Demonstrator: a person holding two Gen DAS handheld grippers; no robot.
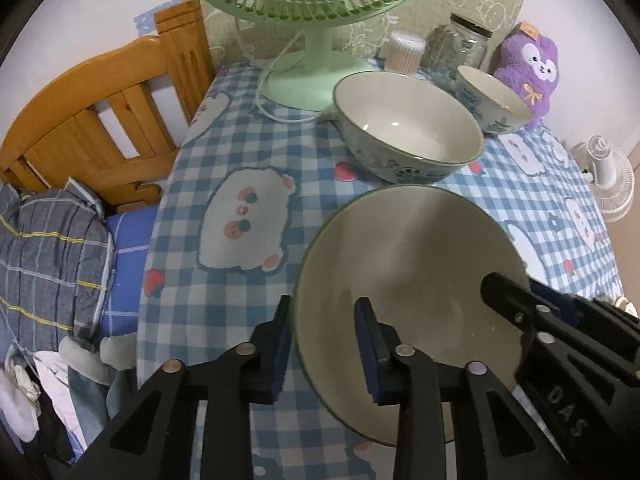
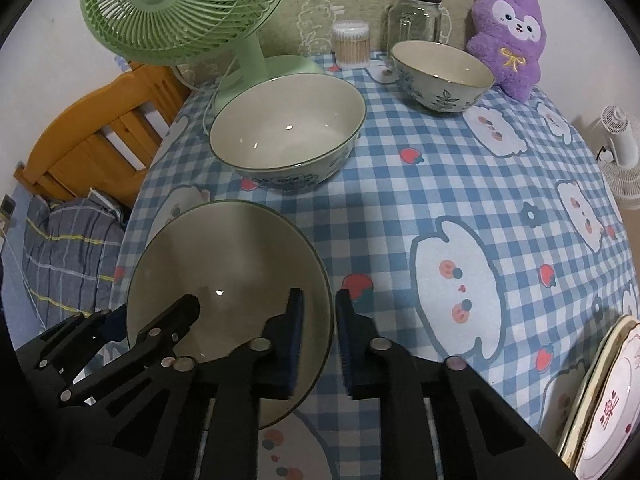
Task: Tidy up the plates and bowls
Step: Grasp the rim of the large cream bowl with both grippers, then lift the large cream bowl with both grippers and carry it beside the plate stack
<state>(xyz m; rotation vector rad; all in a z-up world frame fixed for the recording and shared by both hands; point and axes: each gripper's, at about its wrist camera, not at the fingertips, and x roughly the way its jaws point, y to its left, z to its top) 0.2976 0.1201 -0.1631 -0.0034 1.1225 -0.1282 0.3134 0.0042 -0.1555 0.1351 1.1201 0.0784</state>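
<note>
A cream bowl with a green rim (image 1: pixel 408 264) (image 2: pixel 228 264) is held near the table's front. My left gripper (image 1: pixel 324 340) straddles its left rim, one finger inside, one outside. My right gripper (image 2: pixel 320 332) straddles its right rim the same way. Whether either clamps the rim tight is unclear. A large floral bowl (image 1: pixel 408 124) (image 2: pixel 288 128) stands behind it. A smaller floral bowl (image 1: pixel 494 98) (image 2: pixel 442 74) stands at the back right. Stacked plates (image 2: pixel 600 396) lie at the front right.
A green fan (image 2: pixel 188 12) with its cord stands at the back left. A cotton-swab tub (image 2: pixel 352 44), a glass jar (image 2: pixel 414 16) and a purple plush (image 2: pixel 508 36) line the back. A wooden bed frame (image 1: pixel 100 128) is beside the table's left edge.
</note>
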